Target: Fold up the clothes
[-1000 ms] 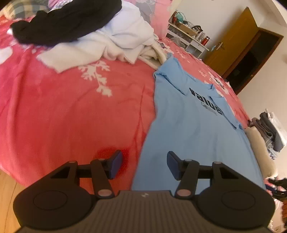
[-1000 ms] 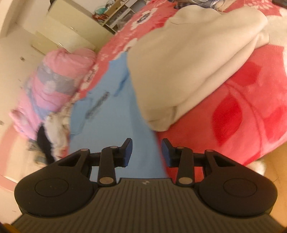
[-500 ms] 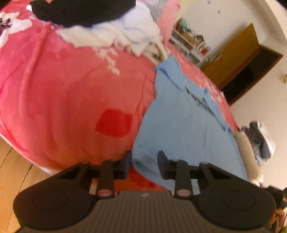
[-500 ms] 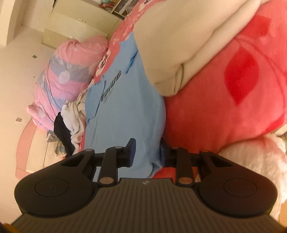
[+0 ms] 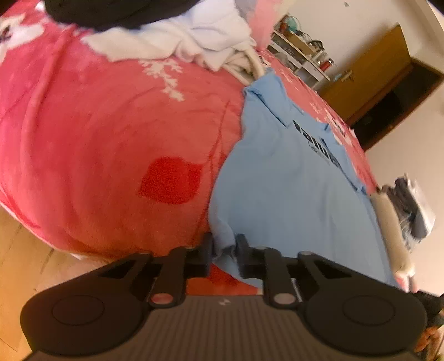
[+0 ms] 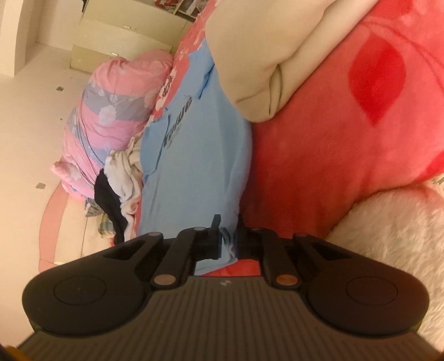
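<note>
1. Bed [image 5: 97, 144]: covered by a red fleece blanket with white flower prints; it carries every garment noted below.
2. Blue T-shirt [image 5: 291, 194]: lies flat on the blanket, print side up. Its long axis runs away from both cameras, hem at the near bed edge, collar and dark lettering at the far end.
3. Cream garment [image 6: 263, 55]: a bulky folded heap touching the shirt's side edge in the right wrist view, covering part of that edge.
4. Pink quilt [image 6: 111, 111]: bundled beyond the shirt's collar end.
5. White clothes pile [image 5: 177, 39]: near the collar end, with a black garment [image 5: 111, 11] on top; the pile touches the shirt's sleeve.
6. Wooden door [image 5: 369, 72] and a white shelf [image 5: 299, 55]: stand well apart, beyond the bed.
7. Left gripper [image 5: 224, 244]: jaws have just been closing and now pinch one hem corner, cloth bunched between the pads.
8. Right gripper [image 6: 229, 236]: closed likewise, clamping the other hem corner.
</note>
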Motion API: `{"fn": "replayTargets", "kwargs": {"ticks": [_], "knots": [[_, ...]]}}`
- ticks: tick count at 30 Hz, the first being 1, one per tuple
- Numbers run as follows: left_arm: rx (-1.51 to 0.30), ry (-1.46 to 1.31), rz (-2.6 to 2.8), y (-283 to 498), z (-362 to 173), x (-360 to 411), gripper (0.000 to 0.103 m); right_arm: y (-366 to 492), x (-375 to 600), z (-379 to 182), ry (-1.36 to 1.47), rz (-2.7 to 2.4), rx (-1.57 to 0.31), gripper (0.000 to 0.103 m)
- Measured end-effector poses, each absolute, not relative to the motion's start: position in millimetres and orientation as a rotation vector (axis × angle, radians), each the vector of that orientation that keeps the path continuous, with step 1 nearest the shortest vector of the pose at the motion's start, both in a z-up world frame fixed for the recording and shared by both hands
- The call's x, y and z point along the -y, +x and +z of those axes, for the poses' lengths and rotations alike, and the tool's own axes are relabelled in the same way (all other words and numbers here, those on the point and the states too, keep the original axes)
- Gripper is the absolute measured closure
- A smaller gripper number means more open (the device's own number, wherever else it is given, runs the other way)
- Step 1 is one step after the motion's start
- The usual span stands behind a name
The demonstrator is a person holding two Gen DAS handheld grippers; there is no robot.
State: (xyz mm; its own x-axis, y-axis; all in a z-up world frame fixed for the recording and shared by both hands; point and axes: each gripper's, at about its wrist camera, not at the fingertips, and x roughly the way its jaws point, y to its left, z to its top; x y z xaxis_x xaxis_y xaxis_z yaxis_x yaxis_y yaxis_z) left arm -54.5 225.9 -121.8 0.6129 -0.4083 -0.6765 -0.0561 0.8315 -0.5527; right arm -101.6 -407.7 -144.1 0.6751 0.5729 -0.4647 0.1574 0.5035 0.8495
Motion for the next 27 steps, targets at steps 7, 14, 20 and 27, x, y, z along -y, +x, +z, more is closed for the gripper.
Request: {"fn": "replayTargets", "kwargs": {"ticks": [7,14,20,27], "knots": [[-0.844,-0.656,-0.240,-63.7,-115.5,-232.3,0.098,-107.4,409.5,-142.7,1.097,0.306,-0.760,0.101],[-0.727,-0.792,-0.337,-67.0,-83.3,-238.8,0.099,-112.5,412.5,-127.0,1.146,0.359,-0.674,0.101],[-0.592,-0.828,-0.371,-39.5,-46.0,-235.3,0.099,-86.1,407.5,-86.8,1.089,0.421,-0.599,0.101],[-0.505,-0.840,-0.320,39.4,-14.4,-228.1,0.099,-8.8,413.9,-28.3,1.004,0.457,-0.527,0.101]]}}
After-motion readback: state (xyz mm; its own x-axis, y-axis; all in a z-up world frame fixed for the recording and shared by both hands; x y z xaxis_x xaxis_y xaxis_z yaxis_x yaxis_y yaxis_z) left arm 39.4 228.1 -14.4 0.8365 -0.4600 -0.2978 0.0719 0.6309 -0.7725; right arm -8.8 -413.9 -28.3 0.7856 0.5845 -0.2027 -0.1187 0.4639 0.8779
